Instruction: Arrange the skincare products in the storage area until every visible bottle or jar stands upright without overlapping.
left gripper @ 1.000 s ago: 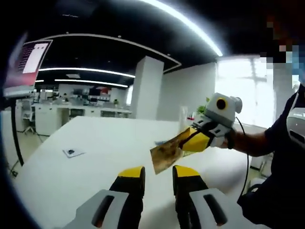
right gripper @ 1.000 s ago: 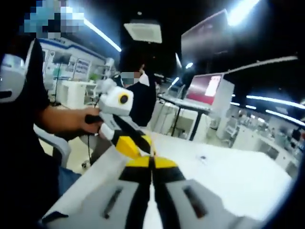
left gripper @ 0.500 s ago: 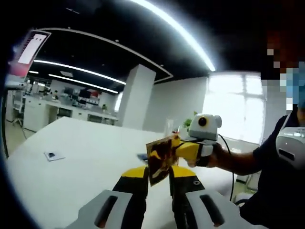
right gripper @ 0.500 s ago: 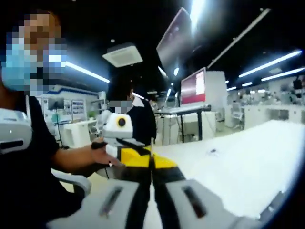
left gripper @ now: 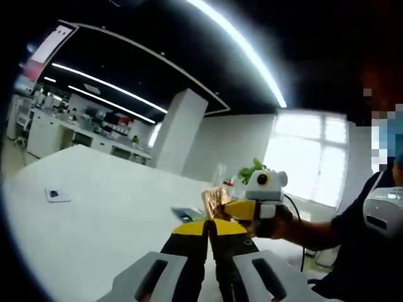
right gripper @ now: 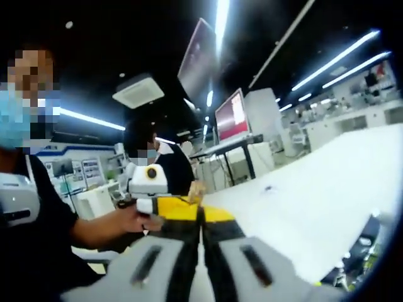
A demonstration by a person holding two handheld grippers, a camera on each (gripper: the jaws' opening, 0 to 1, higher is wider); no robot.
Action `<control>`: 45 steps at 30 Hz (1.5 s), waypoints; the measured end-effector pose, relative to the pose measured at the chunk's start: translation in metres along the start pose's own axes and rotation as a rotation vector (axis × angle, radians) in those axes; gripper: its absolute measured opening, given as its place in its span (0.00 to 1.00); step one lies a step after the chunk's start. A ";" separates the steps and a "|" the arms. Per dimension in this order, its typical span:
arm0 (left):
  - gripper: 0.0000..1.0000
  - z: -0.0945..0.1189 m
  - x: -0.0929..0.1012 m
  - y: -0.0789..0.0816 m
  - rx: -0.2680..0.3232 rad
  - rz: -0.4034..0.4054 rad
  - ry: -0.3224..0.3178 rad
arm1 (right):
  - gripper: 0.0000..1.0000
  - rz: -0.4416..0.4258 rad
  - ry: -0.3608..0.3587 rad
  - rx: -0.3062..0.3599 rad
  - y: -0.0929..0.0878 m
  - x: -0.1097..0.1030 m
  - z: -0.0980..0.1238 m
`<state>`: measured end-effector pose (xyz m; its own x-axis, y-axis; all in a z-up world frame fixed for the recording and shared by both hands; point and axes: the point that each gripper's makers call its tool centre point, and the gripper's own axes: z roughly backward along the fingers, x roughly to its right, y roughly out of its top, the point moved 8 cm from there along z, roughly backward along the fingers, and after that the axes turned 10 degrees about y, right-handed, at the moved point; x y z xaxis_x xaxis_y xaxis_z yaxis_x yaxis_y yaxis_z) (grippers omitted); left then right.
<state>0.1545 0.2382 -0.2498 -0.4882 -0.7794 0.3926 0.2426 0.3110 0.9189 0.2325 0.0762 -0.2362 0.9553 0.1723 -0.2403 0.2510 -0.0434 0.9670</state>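
Note:
A crinkled gold-brown sachet (left gripper: 215, 201) hangs in the air above the white table (left gripper: 107, 220). My right gripper (left gripper: 234, 208) reaches in from the right in the left gripper view, shut on the sachet's right edge. My left gripper (left gripper: 208, 223) has its jaws together just under the sachet, pinching its lower edge. In the right gripper view my right gripper (right gripper: 201, 211) is shut, and a thin tan edge of the sachet (right gripper: 197, 189) sticks up from its tips. The left gripper (right gripper: 165, 205) meets it from the left, held by a hand (right gripper: 135, 220).
A small card (left gripper: 53, 194) and a flat bluish item (left gripper: 183, 214) lie on the table. A clear bottle (left gripper: 219, 174) and a green plant (left gripper: 252, 170) stand far back. A monitor on a stand (right gripper: 231, 116) and another person (right gripper: 167, 168) are beyond the table.
My left jaws, open half a second ago with the sachet between them, have shut on it. Both views have tilted and shifted with the hands.

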 end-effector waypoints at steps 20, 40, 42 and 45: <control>0.00 -0.046 -0.003 -0.012 -0.125 0.074 0.013 | 0.02 0.012 -0.139 -0.047 -0.013 0.021 0.034; 0.00 -0.089 -0.011 -0.029 -0.250 0.105 0.006 | 0.02 0.069 -0.243 -0.118 -0.019 0.047 0.067; 0.00 -0.093 -0.012 -0.029 -0.256 0.102 0.006 | 0.02 0.073 -0.256 -0.112 -0.019 0.049 0.069; 0.00 -0.099 -0.013 -0.030 -0.269 0.088 0.011 | 0.01 0.077 -0.279 -0.117 -0.020 0.053 0.072</control>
<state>0.2364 0.1855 -0.2859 -0.4462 -0.7623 0.4688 0.4984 0.2234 0.8377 0.2894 0.0156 -0.2746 0.9809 -0.1047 -0.1641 0.1719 0.0701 0.9826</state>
